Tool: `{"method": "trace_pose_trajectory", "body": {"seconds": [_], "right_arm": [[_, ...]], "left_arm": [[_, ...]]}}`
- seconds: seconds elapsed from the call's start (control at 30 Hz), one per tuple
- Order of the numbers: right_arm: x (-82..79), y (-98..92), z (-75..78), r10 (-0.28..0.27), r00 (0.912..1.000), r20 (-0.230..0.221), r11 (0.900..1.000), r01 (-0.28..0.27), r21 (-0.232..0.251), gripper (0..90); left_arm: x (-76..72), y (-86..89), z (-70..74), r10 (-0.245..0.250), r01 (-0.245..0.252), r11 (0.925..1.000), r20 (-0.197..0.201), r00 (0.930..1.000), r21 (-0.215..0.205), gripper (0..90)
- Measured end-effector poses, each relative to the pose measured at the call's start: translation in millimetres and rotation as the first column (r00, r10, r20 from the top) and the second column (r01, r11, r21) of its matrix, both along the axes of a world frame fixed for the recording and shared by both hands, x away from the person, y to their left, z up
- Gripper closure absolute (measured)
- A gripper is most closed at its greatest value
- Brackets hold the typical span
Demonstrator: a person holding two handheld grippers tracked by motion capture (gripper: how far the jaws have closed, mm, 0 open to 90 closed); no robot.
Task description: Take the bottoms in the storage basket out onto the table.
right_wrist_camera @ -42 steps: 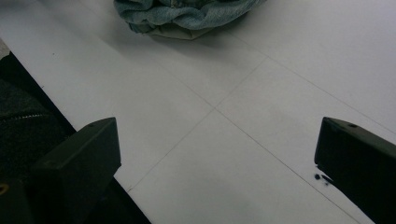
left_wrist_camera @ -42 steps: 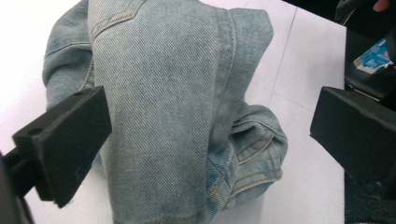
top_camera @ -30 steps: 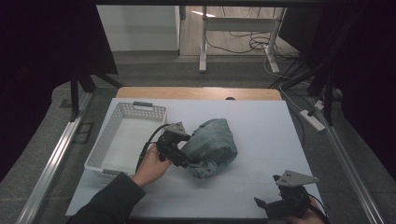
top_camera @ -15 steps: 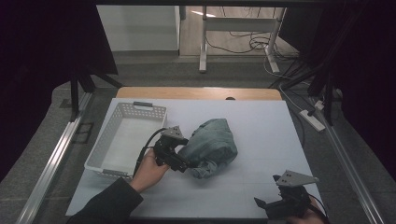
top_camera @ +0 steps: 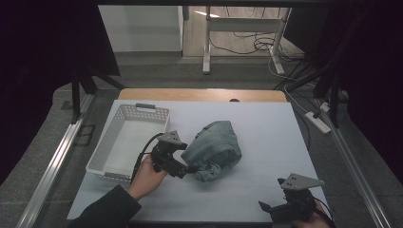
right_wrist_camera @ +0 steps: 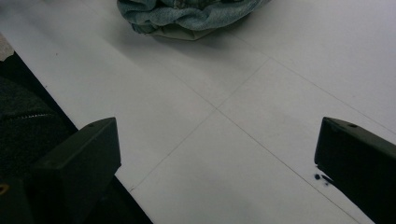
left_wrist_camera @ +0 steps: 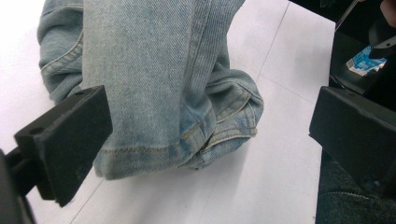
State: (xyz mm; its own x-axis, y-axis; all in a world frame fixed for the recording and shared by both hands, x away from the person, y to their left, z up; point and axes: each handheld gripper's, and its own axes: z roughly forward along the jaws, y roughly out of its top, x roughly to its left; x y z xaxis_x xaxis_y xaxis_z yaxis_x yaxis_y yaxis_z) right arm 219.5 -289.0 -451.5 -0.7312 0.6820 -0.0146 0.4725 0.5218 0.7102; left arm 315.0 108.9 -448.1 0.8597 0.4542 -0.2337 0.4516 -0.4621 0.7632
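Bunched-up blue jeans (top_camera: 214, 149) lying in a heap near the middle of the white bench (top_camera: 266, 123), just right of a white perforated basket (top_camera: 127, 140) sitting at the bench's left side. Left gripper (top_camera: 186, 167) down low at the heap's left edge, held in a hand (top_camera: 147, 172) coming out of a dark sleeve (top_camera: 107, 211), black cable looping back from it toward the basket. Through the left gripper view: fingers (left_wrist_camera: 70, 140) spread wide apart, a stitched denim hem and folded leg sitting between them, no clamp on the cloth, one finger just beside the fabric, contact hard to call. Right gripper (top_camera: 278, 209) well apart from the jeans at the bench's near right corner, grey three-cornered plate on top. Through the right gripper view: fingers (right_wrist_camera: 77, 161) wide open over bare white bench, faint seam lines crossing beneath, the denim heap lying farther off at the top edge.
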Motion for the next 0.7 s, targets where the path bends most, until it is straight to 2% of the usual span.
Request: {"method": "trace_pose_trajectory", "body": {"seconds": [0.17, 0.7], "right_arm": [[0.1, -0.1, 0.0, 0.0, 1.0, -0.001, 1.0, 0.0, 0.001, 0.7], [0.1, 0.0, 0.0, -0.001, 1.0, -0.001, 1.0, 0.001, 0.001, 0.7]], "left_arm": [[-3.9, 4.6, 1.5, 0.012, -0.012, 0.9998, 0.003, 0.9999, -0.017, 0.1], [-12.0, 15.6, 0.7, 0.02, -0.02, 0.9996, -0.008, 0.9998, -0.017, 0.3]]}}
